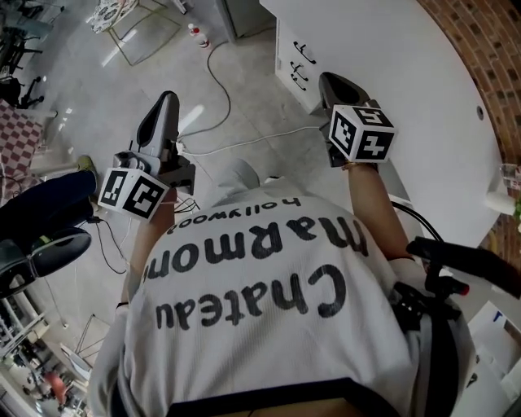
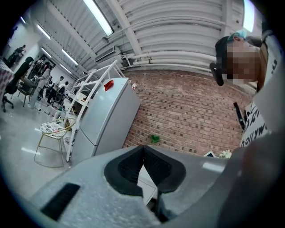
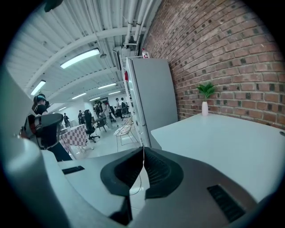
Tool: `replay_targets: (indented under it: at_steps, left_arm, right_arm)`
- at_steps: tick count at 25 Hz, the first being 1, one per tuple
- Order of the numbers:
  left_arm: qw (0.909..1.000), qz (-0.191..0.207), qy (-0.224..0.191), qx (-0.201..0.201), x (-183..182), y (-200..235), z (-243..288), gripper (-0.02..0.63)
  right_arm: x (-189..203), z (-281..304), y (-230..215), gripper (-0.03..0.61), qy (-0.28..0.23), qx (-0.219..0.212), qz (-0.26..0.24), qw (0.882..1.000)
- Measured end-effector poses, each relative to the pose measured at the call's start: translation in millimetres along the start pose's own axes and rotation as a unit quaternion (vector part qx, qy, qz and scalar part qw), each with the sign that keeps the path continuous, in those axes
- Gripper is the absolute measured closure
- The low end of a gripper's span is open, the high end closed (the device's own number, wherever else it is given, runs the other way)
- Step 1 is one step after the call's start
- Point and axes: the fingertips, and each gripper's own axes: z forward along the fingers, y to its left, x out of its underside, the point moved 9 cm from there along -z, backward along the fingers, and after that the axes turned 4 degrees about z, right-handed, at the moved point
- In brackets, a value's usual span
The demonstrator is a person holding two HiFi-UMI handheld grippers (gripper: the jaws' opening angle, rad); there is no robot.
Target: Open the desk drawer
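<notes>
Shirt (image 1: 260, 273) reads "Chateau Marmon hollywood"; left gripper (image 1: 167, 99), right gripper (image 1: 332, 80) jaws together

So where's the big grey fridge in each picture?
Head view: the fridge shows only its bottom, at the top edge, just left of the desk.
Left gripper view: left of middle, standing tall.
Right gripper view: in the middle, at the desk's far end.
Shared landmark: the brick wall.
</notes>
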Motion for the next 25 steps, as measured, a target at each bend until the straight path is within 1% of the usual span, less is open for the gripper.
replay_targets:
  at_steps: [2, 4, 8, 11, 14, 17, 18, 21, 23, 25]
  left_arm:
    - [1.0, 0.007, 0.004, 0.0, -2, 10, 2, 0.598]
    - [0.9999, 0.013, 0.011, 0.001, -1, 21, 8, 0.598]
    - [0.9995, 0.013, 0.027, 0.013, 4, 51, 37, 0.598]
    - [0.9974, 0.016, 0.052, 0.048, 4, 80, 75, 0.6]
    - [0.9922, 0.012, 0.081, 0.094, 2, 108, 116, 0.6]
    - [0.9843, 0.018, 0.106, 0.14, -1, 128, 152, 0.598]
    - [0.9801, 0.023, 0.118, 0.157, 0, 134, 164, 0.598]
    - [0.9633, 0.031, 0.159, 0.214, 9, 150, 195, 0.598]
    - [0.9547, 0.026, 0.177, 0.238, 20, 157, 212, 0.598]
    - [0.9484, 0.018, 0.191, 0.253, 36, 161, 224, 0.598]
  right_arm:
    - [5, 8, 4, 0.563, 0.005, -0.002, 0.016, 1.0]
    - [11, 16, 8, 0.563, 0.014, 0.0, 0.022, 1.0]
    - [23, 41, 9, 0.563, 0.036, 0.01, 0.032, 0.999]
    - [27, 64, 6, 0.563, 0.056, 0.043, 0.058, 0.996]
    - [24, 83, 8, 0.563, 0.055, 0.081, 0.089, 0.991]
    - [22, 103, 11, 0.563, 0.048, 0.106, 0.114, 0.987]
    - [23, 108, 12, 0.563, 0.046, 0.118, 0.124, 0.984]
    - [30, 118, 15, 0.563, 0.034, 0.154, 0.163, 0.974]
    - [37, 125, 13, 0.563, 0.028, 0.168, 0.182, 0.968]
    - [47, 130, 9, 0.563, 0.028, 0.182, 0.195, 0.964]
